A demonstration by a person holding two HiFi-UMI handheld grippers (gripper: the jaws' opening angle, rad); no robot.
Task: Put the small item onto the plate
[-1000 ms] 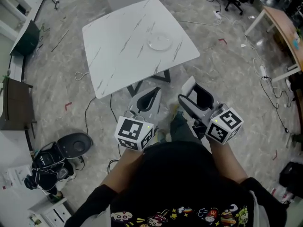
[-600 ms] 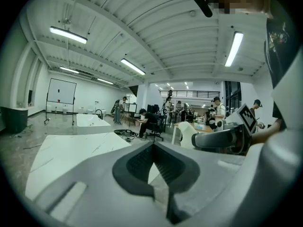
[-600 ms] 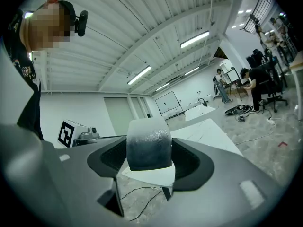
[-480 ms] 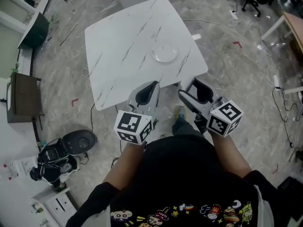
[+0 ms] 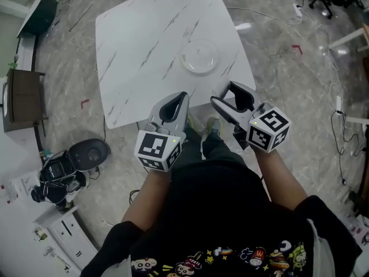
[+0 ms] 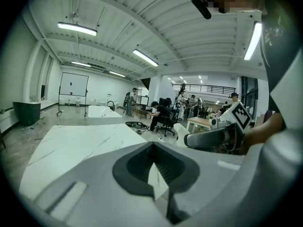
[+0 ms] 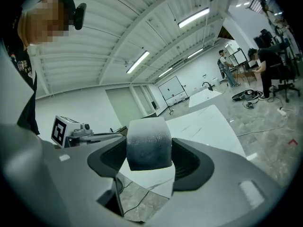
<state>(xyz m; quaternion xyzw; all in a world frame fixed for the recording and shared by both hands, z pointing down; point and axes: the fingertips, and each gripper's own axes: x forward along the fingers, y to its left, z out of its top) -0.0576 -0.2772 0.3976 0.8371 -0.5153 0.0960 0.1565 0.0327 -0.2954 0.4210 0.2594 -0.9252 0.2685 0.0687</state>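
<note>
A round clear plate (image 5: pixel 199 57) lies on the white marble table (image 5: pixel 144 45), toward its right side. Both grippers hang at the table's near edge, short of the plate. My right gripper (image 5: pixel 233 94) is shut on a small grey-white rounded block (image 7: pixel 148 145), which fills the gap between its jaws in the right gripper view. My left gripper (image 5: pixel 182 97) is shut, its jaw tips meeting with nothing between them (image 6: pixel 152 148). The table top (image 6: pixel 71 145) stretches ahead in the left gripper view, where the right gripper (image 6: pixel 213 137) also shows at the right.
A black round device (image 5: pixel 89 153) and camera gear (image 5: pixel 55 180) sit on the floor at the left. A dark bench (image 5: pixel 23 97) stands farther left. Cables (image 5: pixel 340 114) trail on the floor at the right. People and office chairs (image 6: pixel 158 112) are far behind the table.
The person has stepped toward the table: both grippers now reach its near edge, and the plate lies closer ahead. The right gripper keeps its hold on the block.
</note>
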